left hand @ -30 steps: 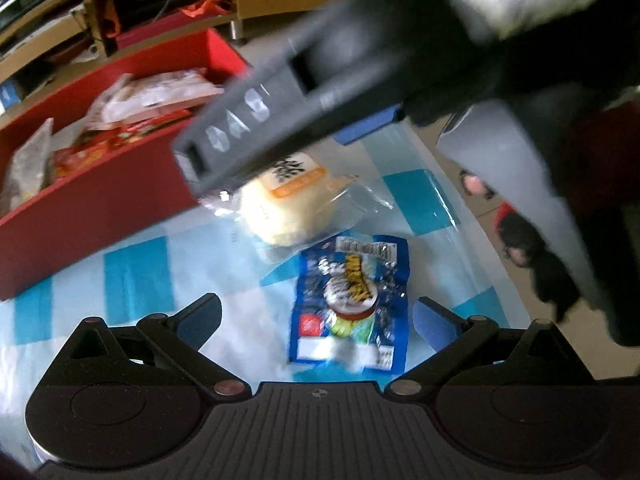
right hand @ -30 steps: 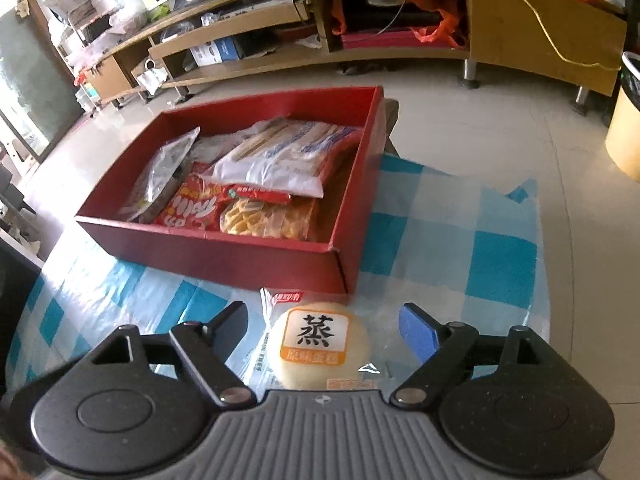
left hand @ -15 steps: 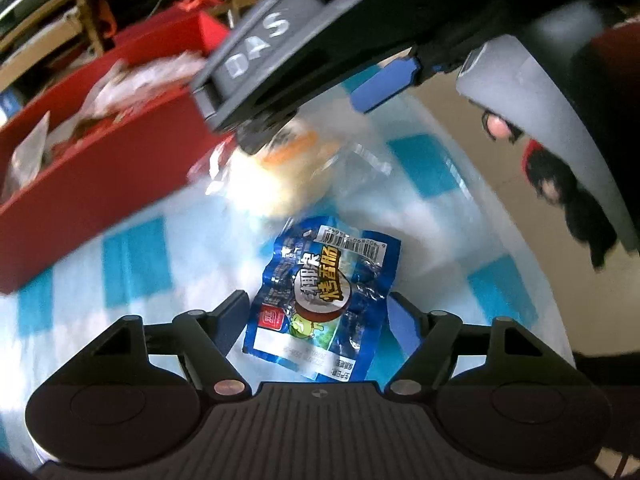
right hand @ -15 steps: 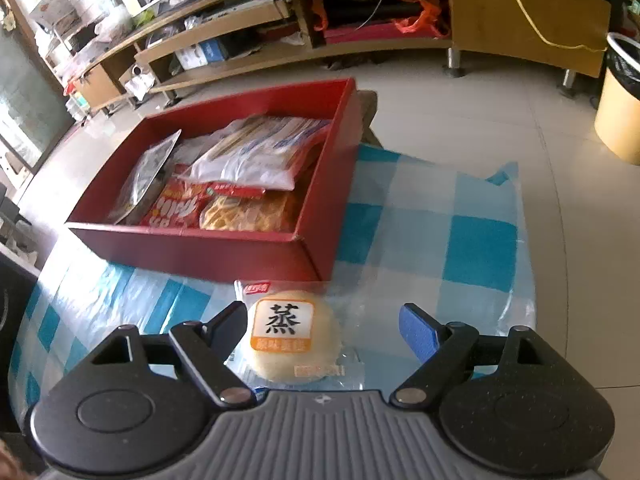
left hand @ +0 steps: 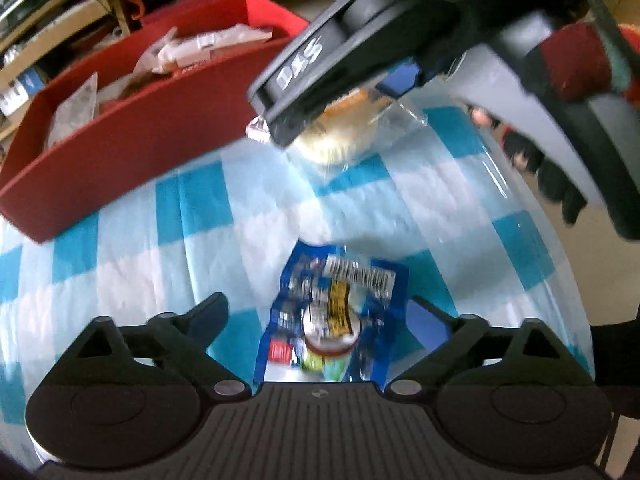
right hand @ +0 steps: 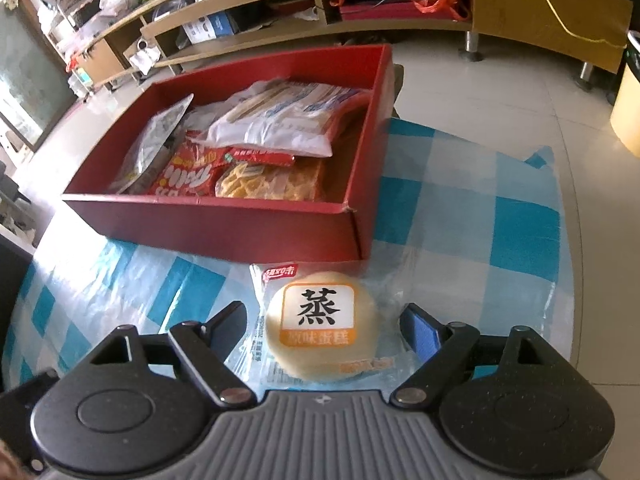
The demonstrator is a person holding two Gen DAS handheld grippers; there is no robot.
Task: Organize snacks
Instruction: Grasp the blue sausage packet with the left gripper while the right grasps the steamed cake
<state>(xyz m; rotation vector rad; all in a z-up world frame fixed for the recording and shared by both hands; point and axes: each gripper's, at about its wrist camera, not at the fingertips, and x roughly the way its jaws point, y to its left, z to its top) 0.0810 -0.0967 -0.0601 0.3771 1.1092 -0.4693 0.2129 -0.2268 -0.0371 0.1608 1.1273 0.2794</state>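
A blue snack packet [left hand: 334, 322] lies flat on the checked cloth between the open fingers of my left gripper [left hand: 320, 320]. A round steamed cake in a clear wrapper [right hand: 322, 326] lies on the cloth between the open fingers of my right gripper [right hand: 324, 326], just in front of the red box [right hand: 224, 224]. In the left wrist view the right gripper's body [left hand: 348, 60] hangs over the cake [left hand: 340, 140]. The red box [left hand: 132, 148] holds several snack bags.
The blue and white checked cloth [right hand: 500, 216] covers a round table whose edge curves close on the right [left hand: 560, 248]. Low wooden shelves [right hand: 248, 20] and a tiled floor lie beyond. A yellow bin [right hand: 628, 112] stands at far right.
My left gripper has moved closer over the blue packet, which now sits between its fingers. My right gripper has advanced so the cake lies further in between its fingers. Both stay open.
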